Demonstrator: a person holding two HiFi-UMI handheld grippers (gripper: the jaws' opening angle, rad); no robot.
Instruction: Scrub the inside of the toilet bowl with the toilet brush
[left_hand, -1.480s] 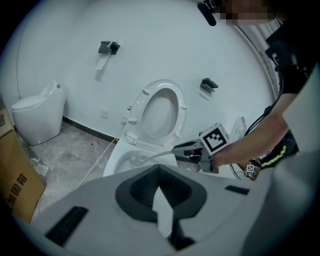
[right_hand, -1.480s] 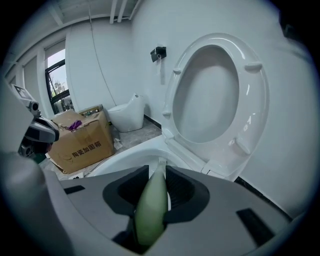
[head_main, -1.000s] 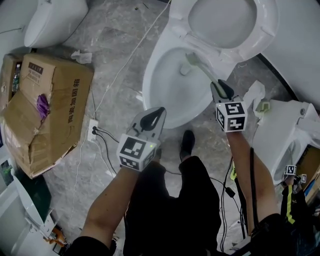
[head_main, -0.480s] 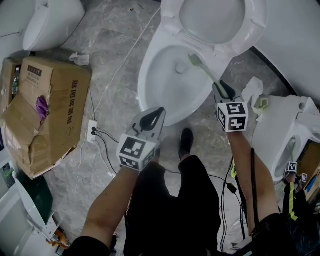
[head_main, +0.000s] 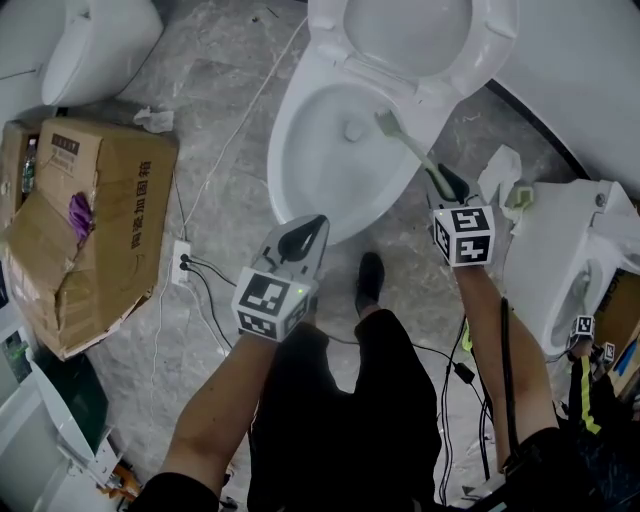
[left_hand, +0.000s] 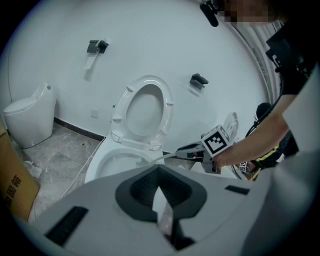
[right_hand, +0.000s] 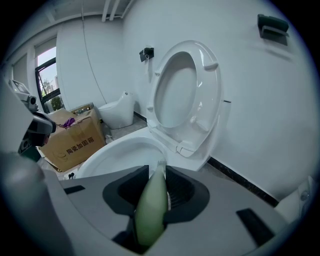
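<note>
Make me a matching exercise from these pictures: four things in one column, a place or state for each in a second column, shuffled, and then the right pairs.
Things
1. pale green plastic toilet brush
2. white oval toilet seat
3. brown cardboard box
4. left gripper

Places or states
A. raised upright at the back of the bowl
B. shut and empty, held in front of the white ceramic toilet bowl
C. on the grey stone floor, to the person's left of the bowl
D. clamped in the right gripper, head reaching into the bowl

Pairs: 1-D, 2-A, 3-C, 4-B
</note>
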